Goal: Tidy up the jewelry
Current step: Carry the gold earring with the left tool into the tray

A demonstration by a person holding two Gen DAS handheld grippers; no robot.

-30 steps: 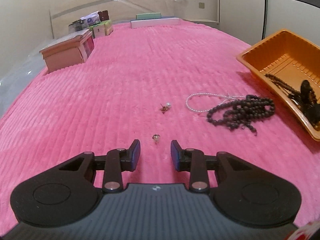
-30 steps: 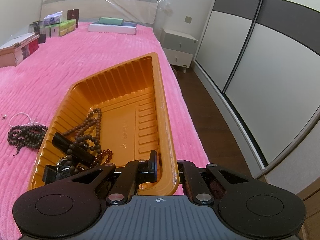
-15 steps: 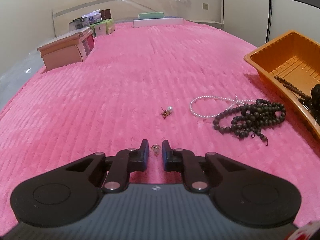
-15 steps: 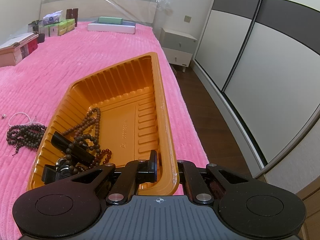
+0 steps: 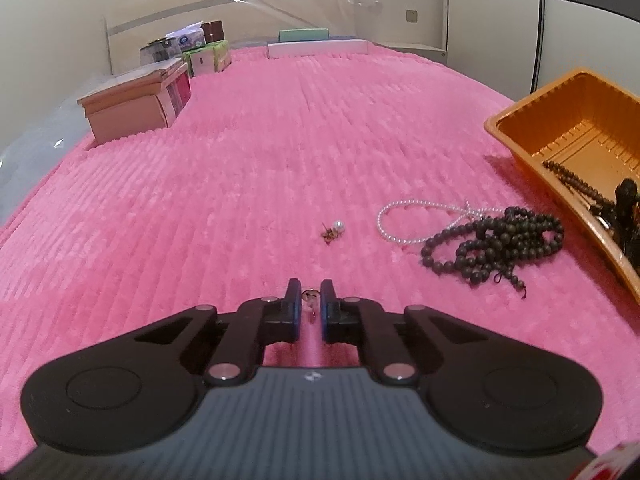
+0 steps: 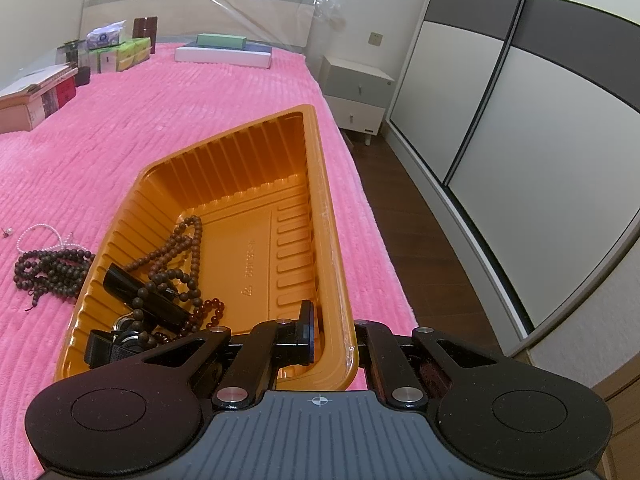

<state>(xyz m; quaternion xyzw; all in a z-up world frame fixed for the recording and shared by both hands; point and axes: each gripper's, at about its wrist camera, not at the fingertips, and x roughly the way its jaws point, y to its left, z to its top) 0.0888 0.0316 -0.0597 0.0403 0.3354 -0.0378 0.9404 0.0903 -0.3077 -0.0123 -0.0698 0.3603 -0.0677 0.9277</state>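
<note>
My left gripper (image 5: 310,294) is shut on a small earring (image 5: 310,295) low over the pink bedspread. Ahead lie a pearl earring (image 5: 334,230), a white pearl bracelet (image 5: 416,222) and a dark bead necklace (image 5: 496,246). The orange tray (image 5: 520,144) is at the right. In the right wrist view my right gripper (image 6: 334,338) is shut on the near right rim of the orange tray (image 6: 320,200), one finger inside and one outside. Brown bead strands (image 6: 180,252) and a black watch (image 6: 140,304) lie in the tray.
A pink box (image 5: 136,100), tissue packs (image 5: 206,56) and flat boxes (image 5: 316,44) stand at the bed's far end. The bed's right edge (image 6: 372,232) drops to a wooden floor, with a nightstand (image 6: 358,92) and wardrobe doors (image 6: 520,140) beyond.
My left gripper moved forward over the small earring and its fingers closed on it. My right gripper stayed clamped on the tray rim.
</note>
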